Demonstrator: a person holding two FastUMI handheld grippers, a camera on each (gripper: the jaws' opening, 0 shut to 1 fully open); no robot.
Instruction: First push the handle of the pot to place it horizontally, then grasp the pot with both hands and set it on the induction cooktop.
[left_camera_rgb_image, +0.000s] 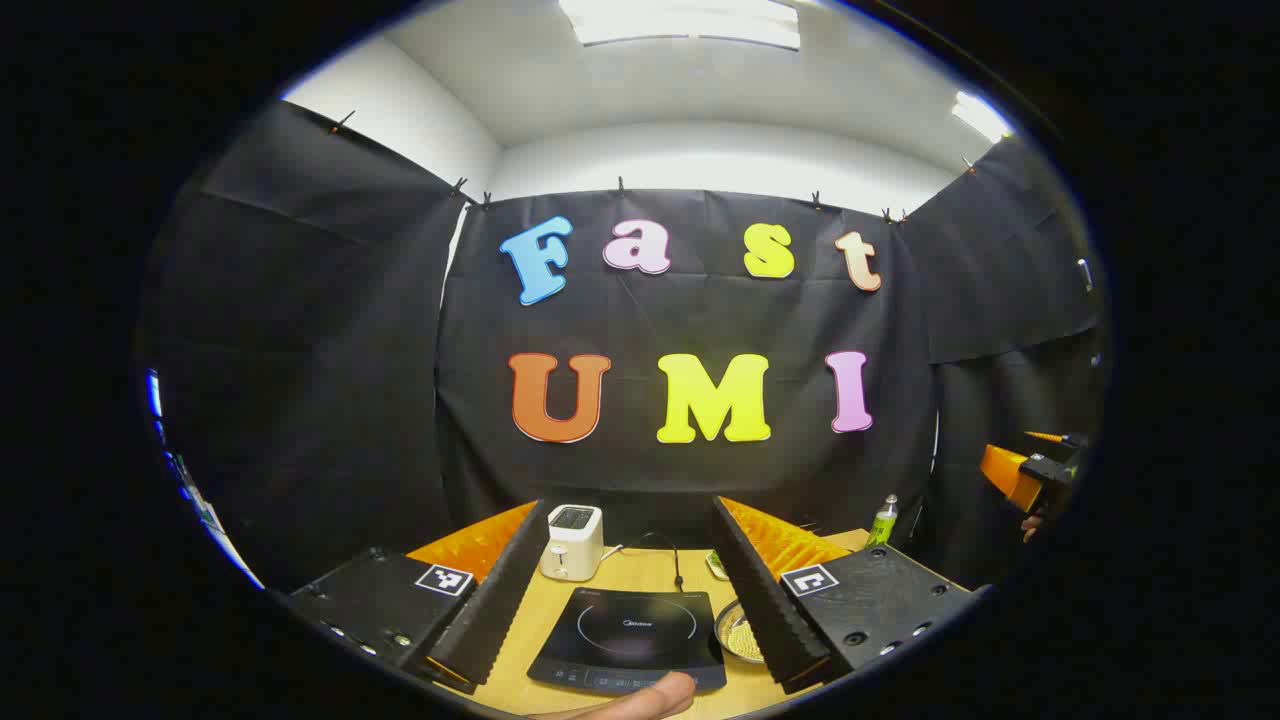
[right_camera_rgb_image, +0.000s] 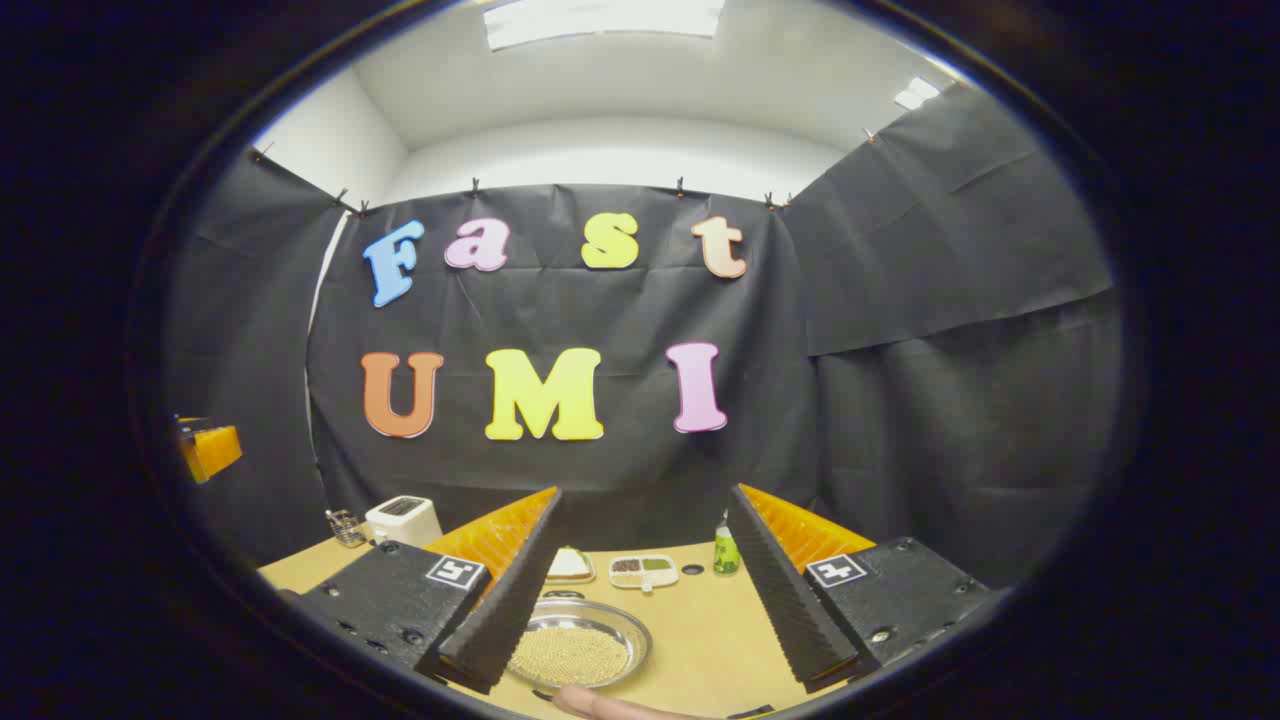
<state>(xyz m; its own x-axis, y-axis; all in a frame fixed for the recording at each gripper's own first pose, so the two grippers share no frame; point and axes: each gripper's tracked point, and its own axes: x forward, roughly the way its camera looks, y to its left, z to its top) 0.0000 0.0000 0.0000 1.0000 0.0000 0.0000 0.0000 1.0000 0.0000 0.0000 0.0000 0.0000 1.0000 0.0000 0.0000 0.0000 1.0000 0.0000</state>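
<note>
Both claws are up above the desk (right_camera_rgb_image: 700, 640), jaws wide apart, holding nothing. Left claw (left_camera_rgb_image: 630, 610) sits over the induction cooktop (left_camera_rgb_image: 630, 625). Right claw (right_camera_rgb_image: 640, 610) is over the pot (right_camera_rgb_image: 580, 650).

It is a recording booth, not a home kitchen: black cloth walls (right_camera_rgb_image: 950, 330) are clipped around a wooden table (right_camera_rgb_image: 690, 640) holding a toaster (left_camera_rgb_image: 572, 541) and an induction cooktop (left_camera_rgb_image: 630, 636).

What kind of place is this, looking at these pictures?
Probably a mock kitchen counter inside a cloth-walled booth: an induction cooktop and toaster sit on the wooden table, beside a metal dish.
</note>
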